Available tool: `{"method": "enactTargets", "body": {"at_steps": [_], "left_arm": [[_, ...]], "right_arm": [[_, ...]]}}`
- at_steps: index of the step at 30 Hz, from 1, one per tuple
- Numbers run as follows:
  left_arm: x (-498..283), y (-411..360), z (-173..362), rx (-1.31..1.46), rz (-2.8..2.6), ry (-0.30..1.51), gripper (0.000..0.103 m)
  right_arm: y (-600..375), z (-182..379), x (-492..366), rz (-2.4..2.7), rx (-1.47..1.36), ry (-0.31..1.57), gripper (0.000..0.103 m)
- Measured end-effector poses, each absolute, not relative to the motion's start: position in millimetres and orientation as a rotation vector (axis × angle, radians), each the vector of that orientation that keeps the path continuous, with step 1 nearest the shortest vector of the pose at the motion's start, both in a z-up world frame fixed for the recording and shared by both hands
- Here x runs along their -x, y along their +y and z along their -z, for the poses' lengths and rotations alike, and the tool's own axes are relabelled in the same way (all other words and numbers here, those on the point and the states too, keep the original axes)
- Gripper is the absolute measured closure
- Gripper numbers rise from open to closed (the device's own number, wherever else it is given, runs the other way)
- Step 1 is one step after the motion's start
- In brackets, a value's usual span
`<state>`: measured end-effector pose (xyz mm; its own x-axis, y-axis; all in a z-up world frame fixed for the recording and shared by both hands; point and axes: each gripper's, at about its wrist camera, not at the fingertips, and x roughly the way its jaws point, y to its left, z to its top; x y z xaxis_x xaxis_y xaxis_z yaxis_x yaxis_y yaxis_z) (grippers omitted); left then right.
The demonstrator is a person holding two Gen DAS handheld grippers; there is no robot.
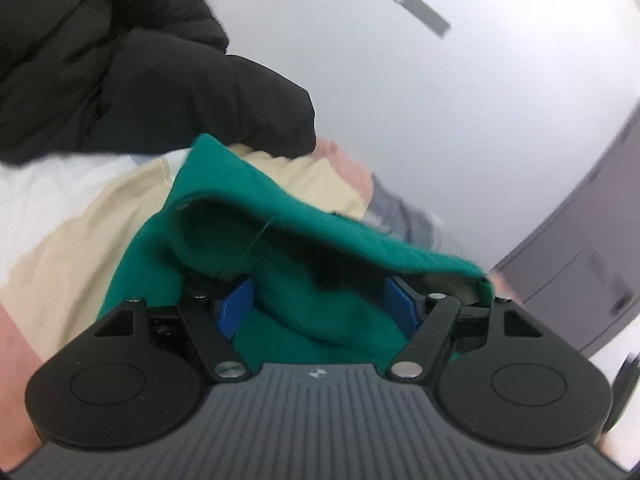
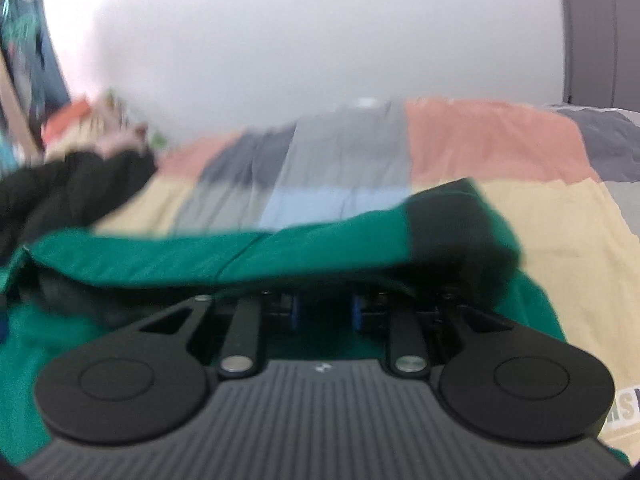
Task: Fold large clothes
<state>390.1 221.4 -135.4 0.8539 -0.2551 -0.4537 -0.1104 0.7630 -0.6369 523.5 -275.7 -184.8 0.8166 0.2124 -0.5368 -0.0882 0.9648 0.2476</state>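
Observation:
A green garment (image 1: 280,220) lies bunched on the bed, and a fold of it is draped over my left gripper (image 1: 318,304). That gripper's blue pads (image 1: 236,308) stand wide apart with green cloth lying loosely between them. Its fingertips are hidden under the fold. In the right wrist view the green garment (image 2: 320,248), with a black ribbed band (image 2: 452,232), hangs over my right gripper (image 2: 326,306). Its blue pads (image 2: 296,308) sit close together, pinching the cloth. Both views are blurred by motion.
A black puffer jacket (image 1: 120,60) is heaped on the bed to the left, also seen as the jacket (image 2: 60,188). The patchwork bedcover (image 2: 500,136) spreads under everything. A grey cabinet (image 1: 580,272) stands at the right, with a white wall behind.

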Motion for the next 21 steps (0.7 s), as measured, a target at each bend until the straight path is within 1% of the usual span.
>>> {"method": "enactTargets", "body": {"at_steps": [2, 4, 7, 9, 13, 16, 18, 21], "left_arm": [[-388.4, 234.3, 134.9, 0.811, 0.119, 0.525, 0.027], [-381.7, 242.9, 129.1, 0.855, 0.141, 0.473, 0.027], [-371.4, 248.1, 116.1, 0.858, 0.162, 0.419, 0.027], [-366.4, 245.5, 108.9, 0.833, 0.170, 0.409, 0.027], [-364.7, 226.6, 103.0, 0.735, 0.230, 0.472, 0.027], [-364.3, 200.4, 101.3, 0.585, 0.204, 0.547, 0.027], [-366.4, 186.6, 106.5, 0.513, 0.174, 0.598, 0.027], [-371.2, 178.6, 121.3, 0.488, 0.149, 0.651, 0.027]], "right_arm": [[-283.1, 179.2, -522.7, -0.148, -0.257, 0.558, 0.078], [-291.6, 173.5, -519.7, -0.130, -0.303, 0.527, 0.078], [-298.6, 166.4, -512.8, -0.109, -0.325, 0.494, 0.075], [-297.8, 164.6, -509.3, -0.114, -0.320, 0.496, 0.075], [-283.3, 165.4, -497.4, -0.192, -0.308, 0.543, 0.074], [-262.0, 167.5, -487.0, -0.291, -0.271, 0.592, 0.074], [-243.1, 168.6, -483.0, -0.362, -0.225, 0.618, 0.074], [-219.2, 169.8, -479.7, -0.442, -0.162, 0.646, 0.074]]}}
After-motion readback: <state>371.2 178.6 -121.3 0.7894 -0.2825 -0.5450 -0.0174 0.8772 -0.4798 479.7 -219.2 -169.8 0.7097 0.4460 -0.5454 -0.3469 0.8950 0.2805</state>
